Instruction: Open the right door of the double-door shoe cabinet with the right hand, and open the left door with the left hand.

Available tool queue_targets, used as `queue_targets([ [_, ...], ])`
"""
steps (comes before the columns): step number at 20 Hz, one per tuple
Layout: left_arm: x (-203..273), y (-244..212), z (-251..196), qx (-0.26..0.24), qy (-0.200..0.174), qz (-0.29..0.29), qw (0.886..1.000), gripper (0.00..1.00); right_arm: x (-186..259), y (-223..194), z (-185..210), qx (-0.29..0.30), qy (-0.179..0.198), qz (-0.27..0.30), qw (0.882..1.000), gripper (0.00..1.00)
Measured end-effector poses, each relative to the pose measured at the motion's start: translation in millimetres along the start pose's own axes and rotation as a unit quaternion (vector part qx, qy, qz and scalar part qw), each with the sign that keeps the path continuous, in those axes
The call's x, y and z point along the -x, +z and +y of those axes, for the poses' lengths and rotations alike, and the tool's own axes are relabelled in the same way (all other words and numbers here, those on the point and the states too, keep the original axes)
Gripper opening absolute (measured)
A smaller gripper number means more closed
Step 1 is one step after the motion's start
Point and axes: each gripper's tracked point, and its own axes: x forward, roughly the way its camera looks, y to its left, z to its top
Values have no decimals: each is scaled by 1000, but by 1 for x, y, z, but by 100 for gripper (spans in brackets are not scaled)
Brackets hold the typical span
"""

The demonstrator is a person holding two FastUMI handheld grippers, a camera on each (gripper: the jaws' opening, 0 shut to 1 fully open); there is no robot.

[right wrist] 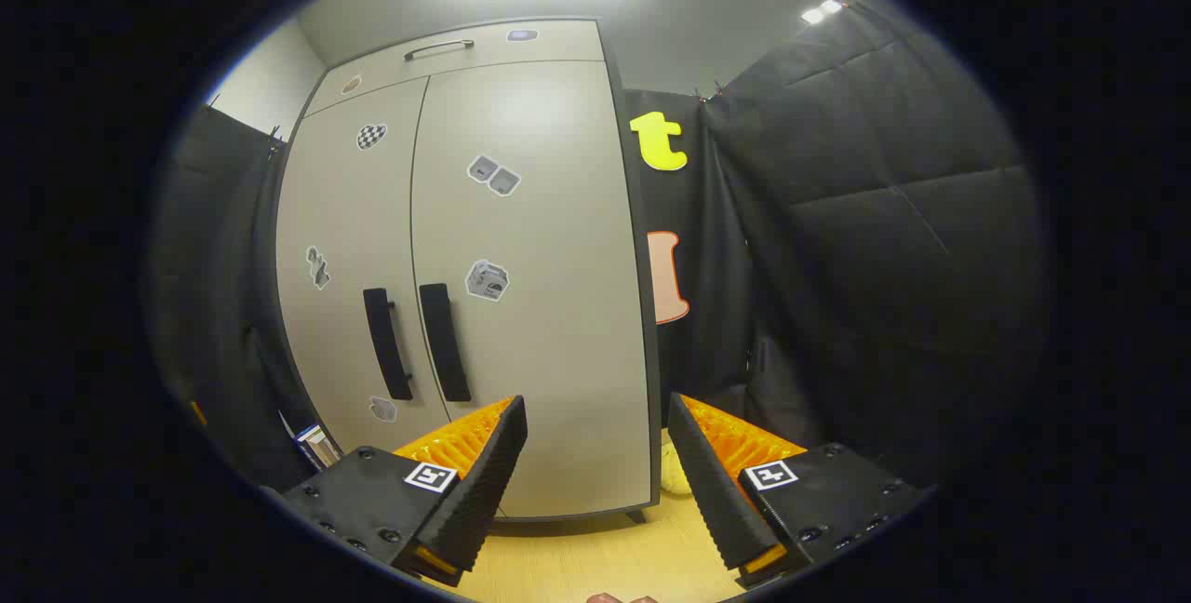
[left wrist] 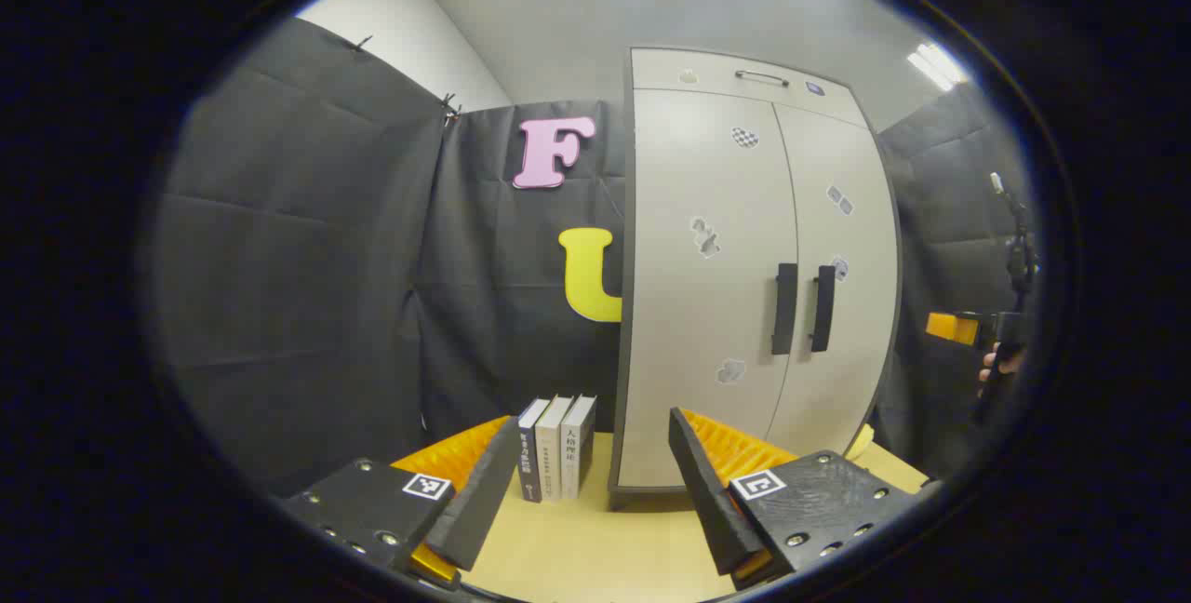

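Note:
A tall pale double-door shoe cabinet (left wrist: 744, 287) stands on the wooden table, both doors closed. Two dark vertical handles sit side by side at the middle: the left door handle (left wrist: 784, 308) and the right door handle (left wrist: 822, 308). My left gripper (left wrist: 595, 440) is open, well short of the cabinet, aimed at its lower left corner. In the right gripper view the cabinet (right wrist: 484, 268) is nearer, with its left handle (right wrist: 387, 343) and right handle (right wrist: 444, 341). My right gripper (right wrist: 595, 422) is open in front of the right door's lower part, to the right of the handles.
Three books (left wrist: 558, 448) stand upright on the table left of the cabinet. A drawer with a metal handle (left wrist: 761, 76) tops the cabinet. The other gripper and a hand (left wrist: 996, 352) show at the far right of the left gripper view. Black cloth walls surround the table (left wrist: 595, 547).

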Motion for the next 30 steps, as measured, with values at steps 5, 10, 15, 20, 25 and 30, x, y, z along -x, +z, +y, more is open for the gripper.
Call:
queue_targets([
  [5, 12, -9, -1, 9, 6, 10, 1000, 96, -1, -2, 13, -2, 16, 4, 1000, 96],
  [10, 20, -12, 6, 1, 9, 10, 1000, 92, 3, -10, 15, -10, 18, 18, 1000, 96],
  [15, 11, -37, 2, 14, -5, 32, 999, 96, 3, -25, 25, -18, 25, 52, 998, 96],
  [20, -2, -47, 0, 19, -19, 47, 999, 96, 2, -29, 37, 8, 29, 59, 998, 96],
  [25, -10, -56, 3, 25, -24, 61, 998, 90, -6, -16, 52, 9, 38, 54, 998, 96],
  [30, -9, -64, 6, 28, -27, 68, 997, 90, -30, 11, 81, -8, 64, 46, 997, 96],
])
